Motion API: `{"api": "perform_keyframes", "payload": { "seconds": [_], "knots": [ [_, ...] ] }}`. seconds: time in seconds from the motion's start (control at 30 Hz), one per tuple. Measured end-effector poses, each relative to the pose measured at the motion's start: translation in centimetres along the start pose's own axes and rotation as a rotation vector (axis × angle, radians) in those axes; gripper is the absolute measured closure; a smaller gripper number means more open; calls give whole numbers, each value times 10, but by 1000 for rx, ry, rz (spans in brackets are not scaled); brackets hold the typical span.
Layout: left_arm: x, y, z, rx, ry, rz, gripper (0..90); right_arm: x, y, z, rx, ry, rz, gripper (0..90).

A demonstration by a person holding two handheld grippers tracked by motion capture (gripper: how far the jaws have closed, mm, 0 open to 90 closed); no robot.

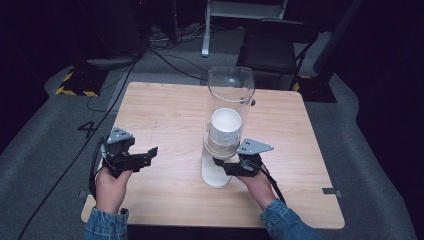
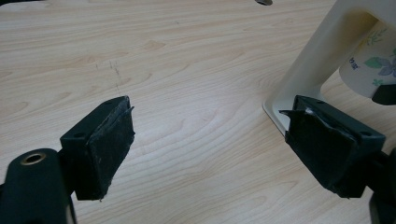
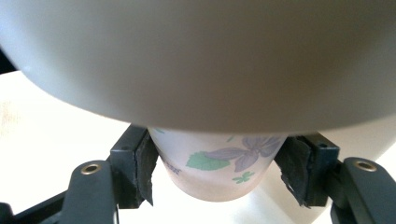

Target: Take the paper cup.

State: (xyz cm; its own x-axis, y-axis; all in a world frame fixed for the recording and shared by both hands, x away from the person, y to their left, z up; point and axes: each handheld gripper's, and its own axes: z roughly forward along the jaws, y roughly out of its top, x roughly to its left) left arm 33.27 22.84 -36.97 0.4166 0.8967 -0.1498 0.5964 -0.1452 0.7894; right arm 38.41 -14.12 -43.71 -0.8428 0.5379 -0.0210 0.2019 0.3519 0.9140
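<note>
Dark room behind, with a black folding chair [image 1: 279,46] and cables on grey floor beyond a pale wooden table [image 1: 165,115]. Near the table's middle, a clear tube cup dispenser [image 1: 230,112] on a cream base [image 1: 216,176], stacked white cups inside. Right gripper [image 1: 224,167] under the dispenser's mouth, jaws pressed against both sides of the lowest flower-printed paper cup [image 3: 219,168], dispenser body overhanging close above. Left gripper [image 1: 147,155] apart at left, jaws spread wide over bare wood, touching nothing.

"4" marked on grey floor [image 1: 86,128]
</note>
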Motion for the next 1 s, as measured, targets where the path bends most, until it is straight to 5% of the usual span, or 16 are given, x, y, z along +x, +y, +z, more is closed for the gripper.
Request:
{"api": "perform_keyframes", "payload": {
  "seconds": [1.0],
  "knots": [
    [0,0,-2,-1,0,-4,154,2,-2,-3,23,9,16,359]
  ]
}}
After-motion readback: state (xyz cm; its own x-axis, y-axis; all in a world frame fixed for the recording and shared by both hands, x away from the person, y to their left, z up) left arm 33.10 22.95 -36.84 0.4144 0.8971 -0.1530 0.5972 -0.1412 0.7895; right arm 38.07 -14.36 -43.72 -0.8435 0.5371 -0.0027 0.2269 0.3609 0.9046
